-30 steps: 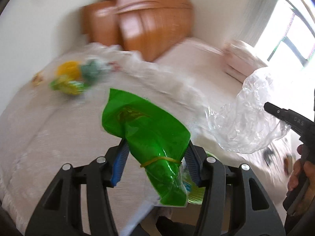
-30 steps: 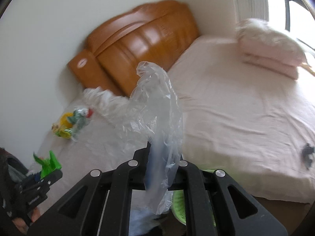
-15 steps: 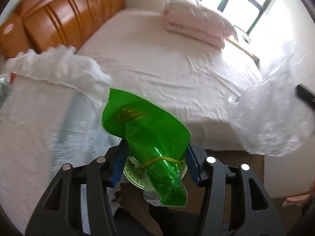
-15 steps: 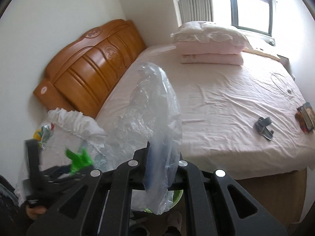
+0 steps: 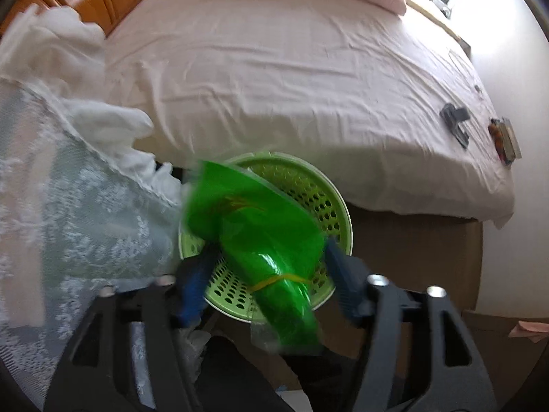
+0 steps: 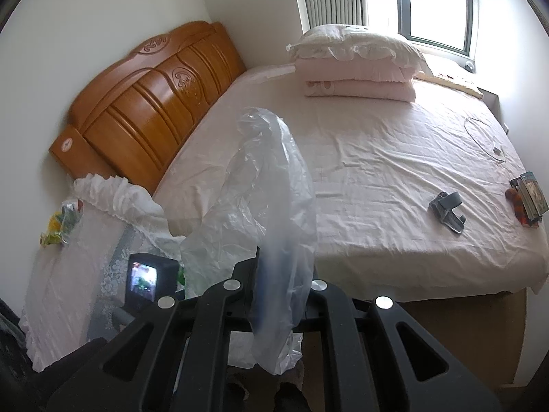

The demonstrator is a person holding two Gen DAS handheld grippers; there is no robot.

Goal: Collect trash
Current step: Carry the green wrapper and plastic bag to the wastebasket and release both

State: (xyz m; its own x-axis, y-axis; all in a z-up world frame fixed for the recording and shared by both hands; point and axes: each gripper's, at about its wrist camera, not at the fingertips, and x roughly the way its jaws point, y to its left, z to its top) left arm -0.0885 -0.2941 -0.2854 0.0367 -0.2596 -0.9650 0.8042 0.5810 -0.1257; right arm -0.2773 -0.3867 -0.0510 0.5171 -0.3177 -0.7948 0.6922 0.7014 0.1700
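**Green wrapper over the basket, clear bag in my other gripper**

Pink sheets covered the big bed (image 6: 394, 158), and a brown wooden headboard (image 6: 151, 103) stood against the white wall. Folded pink bedding (image 6: 357, 68) sat under the window (image 6: 435, 3). Beside the bed was a low stand with a white lace cloth (image 5: 68, 219) over it. Some yellow and green trash (image 6: 60, 226) lay on that cloth, near the wall.

My left gripper (image 5: 267, 267) was over a light green basket (image 5: 329, 202) full of little holes. The basket stood on the floor, between the lace cloth and the side of the bed. A shiny green plastic wrapper (image 5: 260, 237) with a yellow rubber band (image 5: 281, 279) around it sat between my blue finger pads (image 5: 194, 285). The picture was blurry there, so I could not tell if the pads were squeezing it or had let go. The wrapper was right above the basket's mouth.

My right gripper (image 6: 284, 274) was pinched shut on a crumpled clear plastic bag (image 6: 264, 206). The bag stuck up in front of the bed and also hung down below my fingers.

Far off on the sheet lay a small grey thing (image 6: 447, 211) and, near the bed's edge, a little stack of flat things (image 6: 530, 199).
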